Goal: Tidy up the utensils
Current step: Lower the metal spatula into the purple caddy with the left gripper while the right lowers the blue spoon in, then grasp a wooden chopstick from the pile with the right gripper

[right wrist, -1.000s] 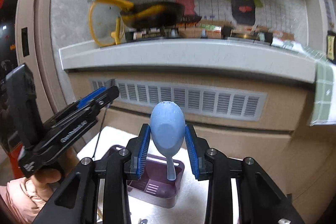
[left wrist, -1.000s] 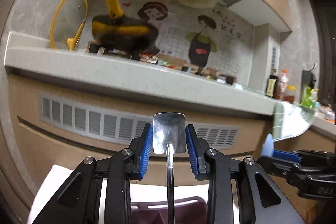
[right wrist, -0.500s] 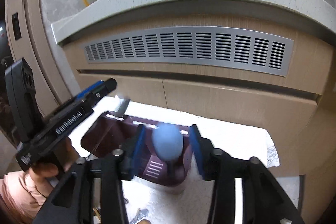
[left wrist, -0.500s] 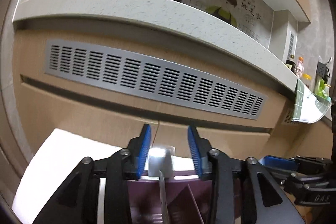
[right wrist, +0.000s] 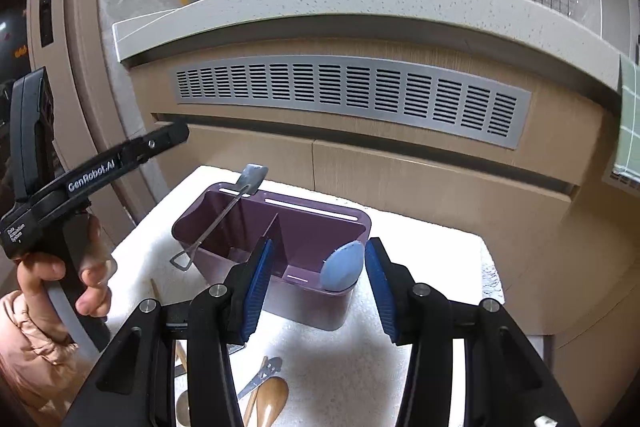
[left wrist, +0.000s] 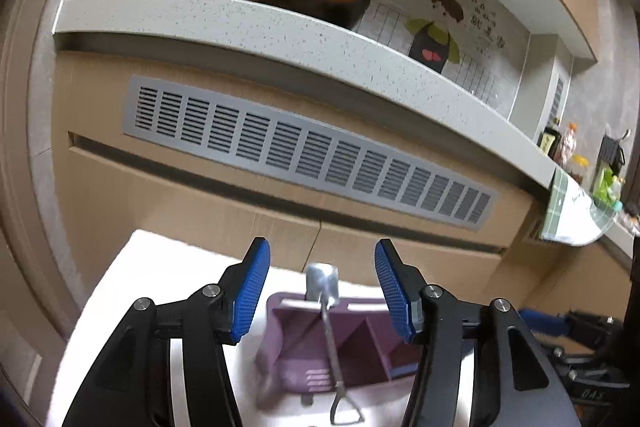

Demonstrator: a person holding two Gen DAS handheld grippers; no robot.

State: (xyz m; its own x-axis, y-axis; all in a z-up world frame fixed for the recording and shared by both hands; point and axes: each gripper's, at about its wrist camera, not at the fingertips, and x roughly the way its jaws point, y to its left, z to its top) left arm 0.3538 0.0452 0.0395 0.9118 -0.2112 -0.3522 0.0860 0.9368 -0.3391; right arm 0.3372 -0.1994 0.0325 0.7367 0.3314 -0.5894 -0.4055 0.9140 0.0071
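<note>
Steel spatula stands slanted in the left compartment of the purple caddy, blade up against the back rim, looped handle end hanging over the front wall; its long axis runs away from me between the fingers of my left gripper. Those jaws have just been opening and now stand clear of it on both sides. Blue spoon leans in the right front corner, bowl up, between my right gripper's spread pads, untouched. More spoons lie nearer my right hand, on the white mat.
</note>
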